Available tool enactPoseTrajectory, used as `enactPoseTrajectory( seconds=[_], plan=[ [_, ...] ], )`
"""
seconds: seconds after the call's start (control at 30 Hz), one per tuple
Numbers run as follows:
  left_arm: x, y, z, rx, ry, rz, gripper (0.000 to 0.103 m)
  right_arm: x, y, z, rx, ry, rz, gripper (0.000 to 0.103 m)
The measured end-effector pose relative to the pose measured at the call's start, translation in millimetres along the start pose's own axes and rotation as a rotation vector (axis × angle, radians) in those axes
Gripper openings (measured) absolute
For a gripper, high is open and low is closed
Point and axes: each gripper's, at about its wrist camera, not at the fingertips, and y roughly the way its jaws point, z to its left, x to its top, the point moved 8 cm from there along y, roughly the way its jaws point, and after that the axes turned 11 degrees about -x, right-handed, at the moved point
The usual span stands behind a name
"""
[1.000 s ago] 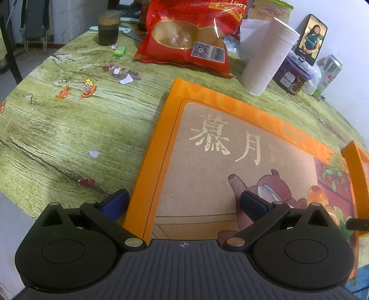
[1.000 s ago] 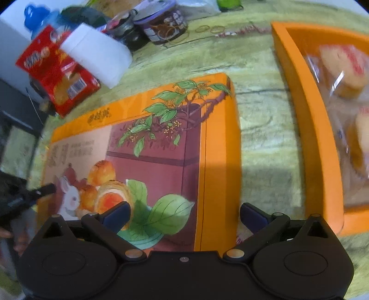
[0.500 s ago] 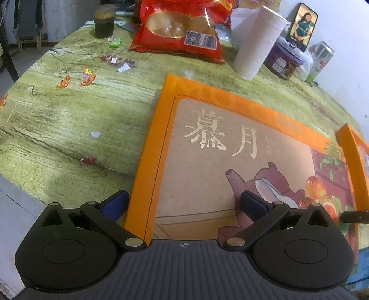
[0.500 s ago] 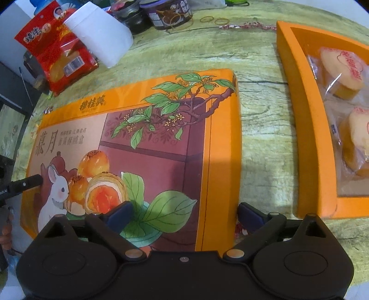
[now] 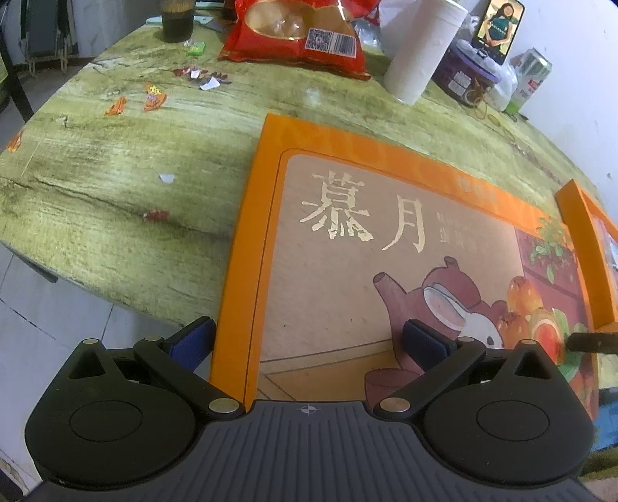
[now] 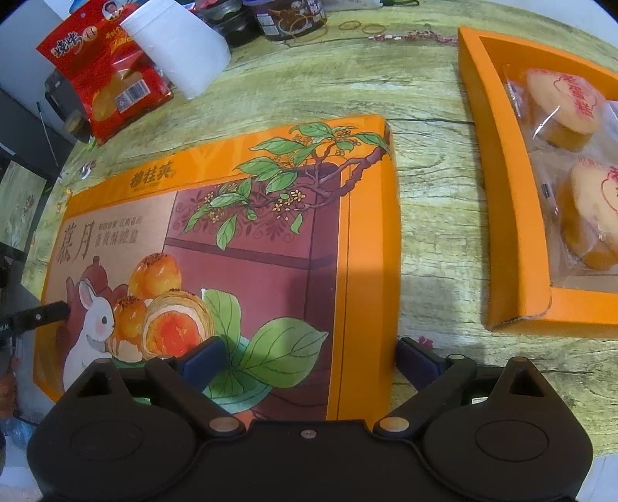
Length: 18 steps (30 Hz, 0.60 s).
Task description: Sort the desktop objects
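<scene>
A large orange box lid with a rabbit picture lies flat on the green wood-grain table. My left gripper is open and straddles the lid's near left edge, one finger outside it and one over the printed top. My right gripper is open too and straddles the lid's near right edge the same way; nothing is pressed between its pads. To the right stands the open orange box tray with wrapped pastries. Each gripper's fingertip shows at the edge of the other's view.
At the back stand a red snack bag, a white paper roll, a propped phone, a purple tub, a can and a dark jar. Wrapper scraps litter the left. The table's rounded edge is close.
The left gripper has drawn back along the lid's left edge, so more of the lid shows. The right gripper's jaws have narrowed slightly and its view has tilted to take in more of the lid.
</scene>
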Motion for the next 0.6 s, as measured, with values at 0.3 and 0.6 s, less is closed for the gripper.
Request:
enactPoseTrajectory(
  seconds=[0.3, 0.6],
  plan=[
    [4, 1, -1, 0.000, 0.023, 0.022, 0.103, 3, 4, -1, 0.000, 0.022, 0.000, 0.095],
    [13, 7, -2, -0.006, 0.032, 0.036, 0.103, 4, 6, -2, 0.009, 0.034, 0.008, 0.097]
  ],
)
